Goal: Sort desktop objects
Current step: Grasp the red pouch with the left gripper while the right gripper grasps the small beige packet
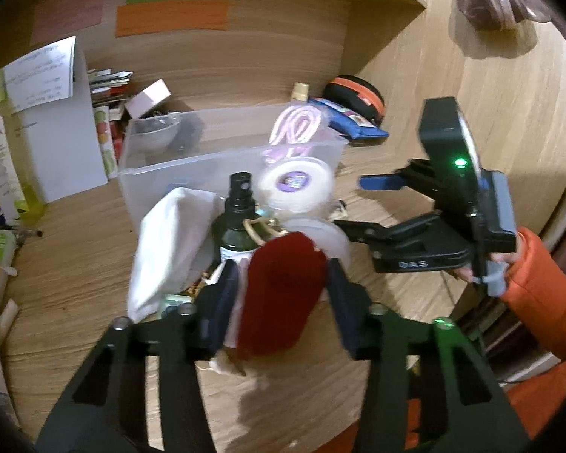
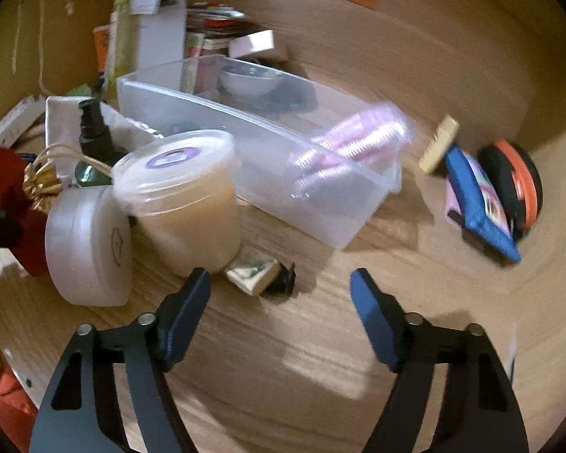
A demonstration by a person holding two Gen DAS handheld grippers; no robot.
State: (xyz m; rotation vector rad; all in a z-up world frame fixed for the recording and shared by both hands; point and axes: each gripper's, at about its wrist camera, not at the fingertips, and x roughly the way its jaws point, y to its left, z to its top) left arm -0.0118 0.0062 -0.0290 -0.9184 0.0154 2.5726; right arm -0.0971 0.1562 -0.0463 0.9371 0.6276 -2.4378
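Left wrist view: my left gripper [image 1: 283, 287] has its jaws clamped on a dark red pouch [image 1: 283, 290] with a gold cord loop at its top, lifted over the desk [image 1: 75, 264]. Just beyond the pouch stand a dark green spray bottle [image 1: 237, 219], a white cloth bag [image 1: 169, 249] to its left, and a round tub with a purple-labelled lid [image 1: 294, 185]. Behind them sits the clear plastic bin [image 1: 162, 166], with a pink coiled cable in a bag [image 1: 298, 128] leaning over its far right corner. My right gripper [image 1: 377, 204] shows from the side at right, jaws apart.

Right wrist view: my right gripper [image 2: 279, 290] hangs over bare desk [image 2: 320, 358], jaws wide apart and holding nothing. Ahead at left stands the tub [image 2: 185, 196] with a white round container [image 2: 86, 249] lying on its side against it. A small tan block [image 2: 253, 271] and a black clip [image 2: 285, 279] lie just beside the tub's base. The clear bin [image 2: 268, 158] lies beyond. A blue pouch [image 2: 479, 204] and an orange-and-black case [image 2: 517, 185] sit well apart at right.
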